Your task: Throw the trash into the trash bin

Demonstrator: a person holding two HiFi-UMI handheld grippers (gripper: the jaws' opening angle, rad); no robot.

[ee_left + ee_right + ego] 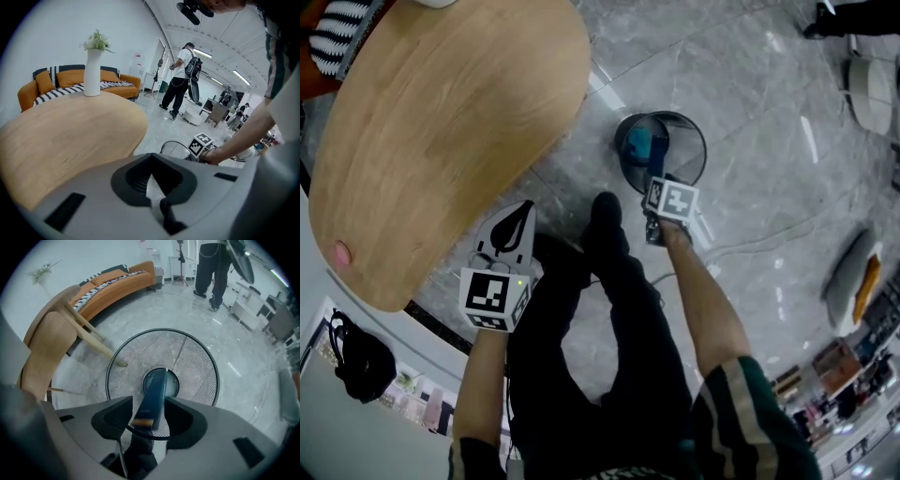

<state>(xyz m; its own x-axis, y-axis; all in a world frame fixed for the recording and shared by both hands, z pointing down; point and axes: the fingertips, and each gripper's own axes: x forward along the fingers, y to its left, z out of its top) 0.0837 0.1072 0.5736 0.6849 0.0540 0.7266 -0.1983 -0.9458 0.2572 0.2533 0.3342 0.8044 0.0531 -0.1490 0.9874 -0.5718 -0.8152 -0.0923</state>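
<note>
A black wire-mesh trash bin (pixel 690 150) stands on the grey marble floor, just off the round wooden table (pixel 441 122). My right gripper (pixel 659 180) points straight down over it and is shut on a slim dark-blue box (pixel 655 148). In the right gripper view the blue box (pixel 153 397) hangs between the jaws directly above the mesh bin (pixel 192 355) and its round bottom. My left gripper (pixel 525 212) hovers by the table's edge with its jaws together and nothing in them. In the left gripper view, the left gripper (pixel 151 177) looks across the tabletop (pixel 61 136).
A white vase with a plant (pixel 92 70) stands on the table, with an orange sofa (pixel 117 79) behind it. A person (pixel 180 79) stands farther back. The table's wooden legs (pixel 89 341) slant down near the bin. My own shoe (pixel 605 217) is close to the bin.
</note>
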